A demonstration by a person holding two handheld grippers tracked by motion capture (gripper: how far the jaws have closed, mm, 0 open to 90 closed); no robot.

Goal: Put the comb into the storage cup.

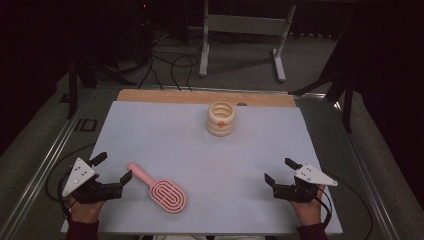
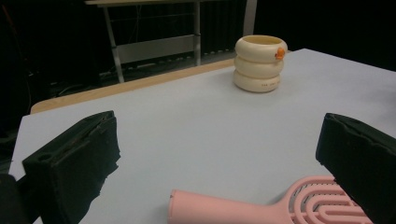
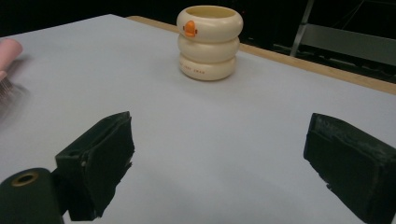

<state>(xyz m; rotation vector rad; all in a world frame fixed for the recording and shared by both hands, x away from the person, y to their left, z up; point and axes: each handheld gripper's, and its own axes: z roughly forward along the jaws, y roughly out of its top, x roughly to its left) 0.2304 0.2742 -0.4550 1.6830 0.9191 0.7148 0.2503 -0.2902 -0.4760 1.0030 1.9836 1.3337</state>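
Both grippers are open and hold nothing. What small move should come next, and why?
Probably the left gripper should ease right and down so its open jaws straddle the pink hairbrush at its handle. The brush lies flat on the white table cover just beside that gripper, untouched, while the right gripper is farther away and the cream ringed cup stands at the far side.

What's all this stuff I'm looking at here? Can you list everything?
Hairbrush: one, pink, lying flat near the table's front left, next to the left gripper.
Ringed cup: one, cream with an orange spot, upright towards the far middle.
Table cover: one, pale lilac-white, over a wooden table top.
Metal frame: one, grey, on the floor behind.
Left gripper: one, black, open, front left.
Right gripper: one, black, open, front right.
Hands: two, holding the grippers.
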